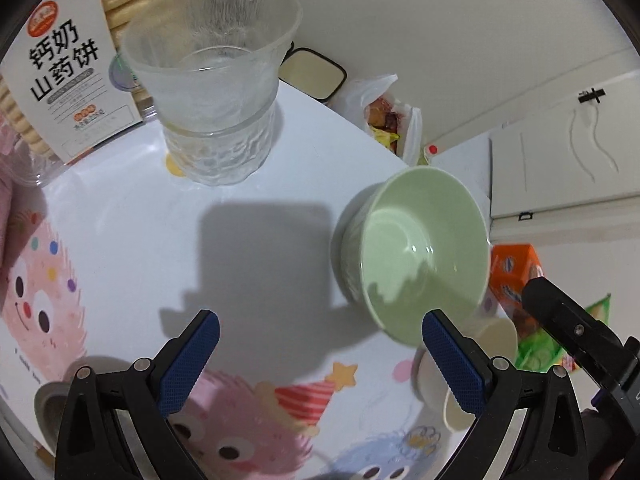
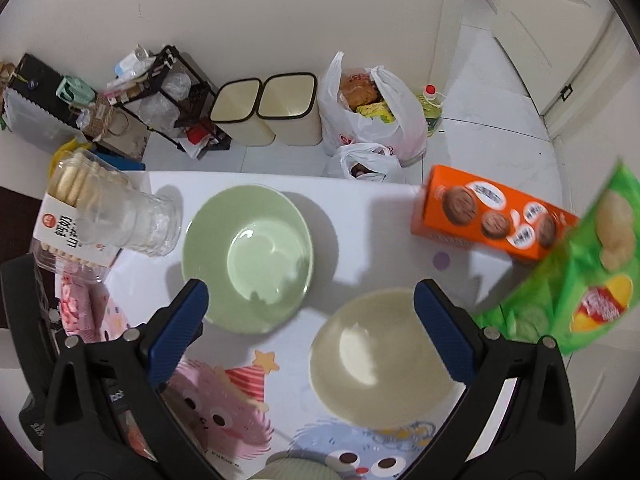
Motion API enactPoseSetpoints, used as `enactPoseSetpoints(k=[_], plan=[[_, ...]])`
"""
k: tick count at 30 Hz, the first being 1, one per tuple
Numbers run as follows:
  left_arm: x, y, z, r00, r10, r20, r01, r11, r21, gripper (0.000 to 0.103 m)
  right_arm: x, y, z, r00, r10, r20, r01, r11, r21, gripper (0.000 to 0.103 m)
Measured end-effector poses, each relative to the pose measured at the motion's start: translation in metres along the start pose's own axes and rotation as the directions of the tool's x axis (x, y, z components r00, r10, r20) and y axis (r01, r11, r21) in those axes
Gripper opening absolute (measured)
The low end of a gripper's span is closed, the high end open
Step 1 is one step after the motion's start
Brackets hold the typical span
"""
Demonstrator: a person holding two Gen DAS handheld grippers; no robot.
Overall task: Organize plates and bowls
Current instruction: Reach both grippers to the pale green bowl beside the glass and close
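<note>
Blue-padded fingers [image 2: 440,330] of the right gripper [image 2: 310,326] are seen closest in the right wrist view, spread wide with nothing between them. Below them the cream bowl [image 2: 380,356] is seated upright on the cartoon-print tablecloth [image 2: 360,216], its right rim just under the right finger. The green bowl [image 2: 248,256] is placed ahead and to the left of the cream one, near it but not touching, its near rim just beside the left finger.

The left gripper [image 1: 320,360] is likewise held agape and empty. From it the green bowl [image 1: 416,256] is found ahead and to the right, its near rim close to the right finger; only a sliver of the cream bowl [image 1: 496,336] is shown behind that finger.

Both bowls are round, so no long axis is given; a rim pinch is judged the likely grasp. The right gripper is judged nearer to the cream bowl, already over it. Nesting one bowl in the other is judged the pending step, not yet begun. Stacked glass cups [image 1: 216,92], a biscuit pack [image 1: 60,64] and an orange box [image 2: 492,220] are noted around the table edge.
</note>
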State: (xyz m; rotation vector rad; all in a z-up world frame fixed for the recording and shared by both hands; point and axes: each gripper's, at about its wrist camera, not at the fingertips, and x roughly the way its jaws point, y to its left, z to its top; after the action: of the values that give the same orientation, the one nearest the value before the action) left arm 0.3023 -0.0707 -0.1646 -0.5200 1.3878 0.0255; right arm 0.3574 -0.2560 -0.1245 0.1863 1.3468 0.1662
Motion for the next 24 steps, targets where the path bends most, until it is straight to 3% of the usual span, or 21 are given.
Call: enactPoseSetpoints(k=[4,6,8,13,16,18,19,24], plan=[[0.013,-0.001,0.005,1.0,0.013,-0.013,-0.013,1.0,-0.001,0.102,0.017,0.005,0.01,0.999,0.013,-0.031,-0.014,1.0,-0.022,0.102],[0.017,-0.002,0.008,1.0,0.011,-0.01,-0.011,1.0,-0.003,0.095,0.025,0.007,0.013,0.999,0.01,-0.04,-0.011,0.999,-0.033,0.102],[0.02,-0.003,0.011,1.0,0.012,-0.013,-0.012,1.0,0.005,0.08,0.031,0.007,0.015,0.999,0.01,-0.05,-0.011,0.999,-0.031,0.102],[0.03,-0.003,0.015,0.999,0.008,-0.034,-0.008,1.0,0.001,0.075,0.043,0.01,0.016,0.998,-0.009,-0.064,0.006,0.999,-0.046,0.101],[0.033,-0.001,0.017,0.999,0.0,-0.042,-0.001,1.0,-0.004,0.069,0.049,0.009,0.018,0.997,-0.005,-0.071,0.002,0.999,-0.041,0.087],[0.036,0.0,0.018,0.999,-0.005,-0.048,0.005,1.0,-0.006,0.062,0.052,0.009,0.02,0.997,-0.001,-0.08,-0.002,0.999,-0.04,0.071],[0.037,0.001,0.019,0.999,-0.005,-0.05,0.004,1.0,-0.005,0.056,0.054,0.01,0.02,0.996,0.002,-0.087,-0.006,0.999,-0.042,0.069],[0.038,0.001,0.019,0.998,-0.024,-0.056,0.024,1.0,0.008,0.047,0.061,0.01,0.019,0.995,-0.003,-0.104,-0.001,0.999,-0.04,0.038]])
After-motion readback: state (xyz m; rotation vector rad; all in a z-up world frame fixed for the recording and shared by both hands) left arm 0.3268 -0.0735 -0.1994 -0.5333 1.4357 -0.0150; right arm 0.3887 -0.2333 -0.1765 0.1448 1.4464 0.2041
